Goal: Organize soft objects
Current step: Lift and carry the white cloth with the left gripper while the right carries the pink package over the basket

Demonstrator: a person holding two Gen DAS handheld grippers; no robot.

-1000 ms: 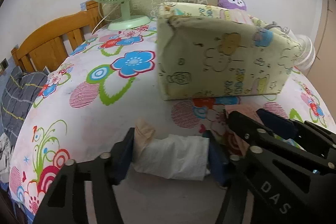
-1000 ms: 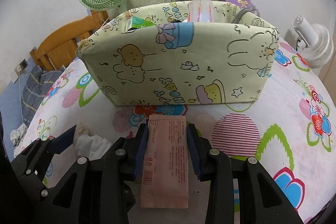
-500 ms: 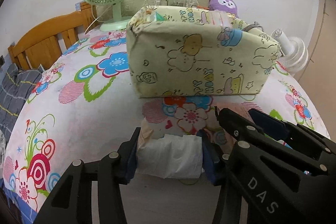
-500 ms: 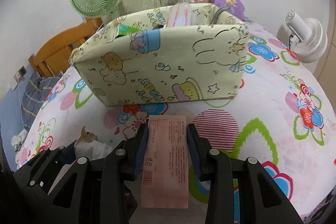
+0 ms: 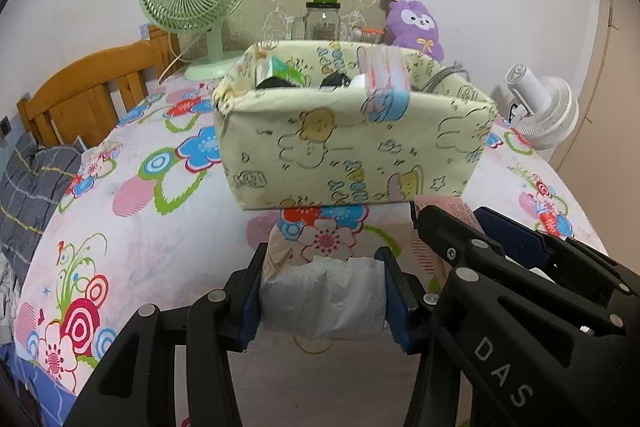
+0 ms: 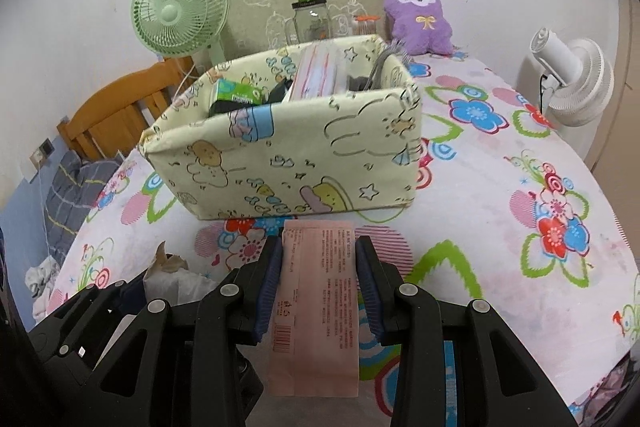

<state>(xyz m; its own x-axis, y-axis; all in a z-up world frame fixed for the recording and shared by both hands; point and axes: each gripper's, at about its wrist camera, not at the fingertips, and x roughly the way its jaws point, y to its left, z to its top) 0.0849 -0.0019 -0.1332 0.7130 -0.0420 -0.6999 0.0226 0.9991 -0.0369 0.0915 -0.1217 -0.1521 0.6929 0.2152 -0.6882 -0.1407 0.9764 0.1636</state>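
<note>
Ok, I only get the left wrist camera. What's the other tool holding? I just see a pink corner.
Observer: The right tool is shut on a flat pink packet with printed text and a barcode.
Operator: Is it over the box yet?
Observer: No. Seen from the right wrist, the packet's front edge stops short of the near wall of the fabric storage box.
Operator: And is the purple bunny inside the box?
Observer: No. The purple plush sits on the flowery tablecloth behind the box.
</note>
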